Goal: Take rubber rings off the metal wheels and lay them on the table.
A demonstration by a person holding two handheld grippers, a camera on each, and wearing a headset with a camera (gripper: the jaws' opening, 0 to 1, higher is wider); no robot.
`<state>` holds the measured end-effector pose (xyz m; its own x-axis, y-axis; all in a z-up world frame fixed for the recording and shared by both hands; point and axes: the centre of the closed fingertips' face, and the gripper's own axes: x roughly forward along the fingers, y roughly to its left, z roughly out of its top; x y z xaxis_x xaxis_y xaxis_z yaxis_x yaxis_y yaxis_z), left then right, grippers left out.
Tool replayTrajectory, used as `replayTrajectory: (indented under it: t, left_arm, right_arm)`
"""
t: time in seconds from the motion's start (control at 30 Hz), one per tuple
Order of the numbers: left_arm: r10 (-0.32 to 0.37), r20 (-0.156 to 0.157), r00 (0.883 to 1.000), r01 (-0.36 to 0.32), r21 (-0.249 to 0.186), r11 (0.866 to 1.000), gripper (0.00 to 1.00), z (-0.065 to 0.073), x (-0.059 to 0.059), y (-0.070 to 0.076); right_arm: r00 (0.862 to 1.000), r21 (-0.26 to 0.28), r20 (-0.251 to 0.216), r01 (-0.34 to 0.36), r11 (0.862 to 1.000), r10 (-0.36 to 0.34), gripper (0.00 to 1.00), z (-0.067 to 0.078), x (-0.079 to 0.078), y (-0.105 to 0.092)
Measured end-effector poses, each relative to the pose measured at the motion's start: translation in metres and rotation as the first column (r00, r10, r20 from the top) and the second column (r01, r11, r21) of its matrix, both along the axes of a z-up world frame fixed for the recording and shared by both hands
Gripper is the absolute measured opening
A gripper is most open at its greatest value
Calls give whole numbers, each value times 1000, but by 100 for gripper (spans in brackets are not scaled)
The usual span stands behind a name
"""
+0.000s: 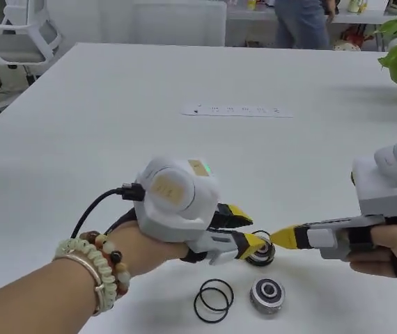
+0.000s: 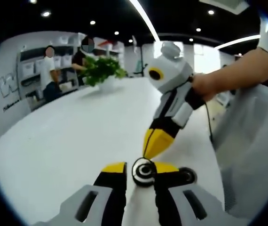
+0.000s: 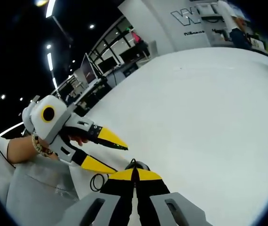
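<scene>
left gripper (image 1: 255, 228) wide round wheel (image 2: 145, 172) | right gripper (image 3: 135, 173) closed, maybe on ring (image 3: 132, 163) | table (image 1: 184, 76) open

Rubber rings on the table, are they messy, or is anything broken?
Nothing stands out. Two black rubber rings lie flat on the white table, overlapping each other, next to a bare metal wheel. They look whole, and nothing looks spilled or damaged.
</scene>
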<state>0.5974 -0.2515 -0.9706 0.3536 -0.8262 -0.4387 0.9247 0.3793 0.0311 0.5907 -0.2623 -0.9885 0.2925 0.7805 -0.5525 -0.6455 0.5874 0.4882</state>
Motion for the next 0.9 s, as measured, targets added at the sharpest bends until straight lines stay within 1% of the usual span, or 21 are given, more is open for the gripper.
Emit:
replayTrajectory:
  t: [0.1,0.13,0.2,0.3,0.4,0.47,0.53,0.67,0.73,0.77,0.9]
  left_arm:
    - [-18,18,1000,18,15,1000,28,7,-3,1]
    - [-25,22,999,25,12,1000,30,10,-4,1]
    - [-53,23,998,53,18,998,34,12,-8,0]
    - [-61,22,998,60,47,997,39,12,-9,4]
    - [-83,14,996,82,66,994,45,16,-16,11]
    - [-91,22,996,89,78,993,48,20,-18,16]
    - [-92,31,995,89,91,992,49,26,-20,24]
    - [-85,44,995,80,99,992,51,35,-24,42]
    - [-66,51,997,61,105,993,52,39,-24,54]
    - [-53,56,997,47,104,993,52,43,-25,61]
    - [-22,60,998,16,96,995,54,52,-29,82]
  right_arm:
    - [1000,2,6,-1,1000,1,0,2,0,0]
    - [1000,5,7,-1,1000,1,0,3,0,0]
    - [1000,12,13,-3,1000,3,0,7,-1,1]
    - [1000,22,27,-4,1000,4,0,12,1,3]
    - [999,47,39,7,999,-9,0,18,4,4]
    - [999,57,44,9,998,-12,0,21,4,3]
    - [999,61,51,7,998,-10,0,23,4,4]
    - [998,77,63,4,997,-9,0,29,5,5]
    - [998,87,62,-13,996,7,0,31,3,8]
    - [997,87,70,-27,996,21,0,32,1,10]
    - [995,88,85,-64,994,57,0,36,-5,18]
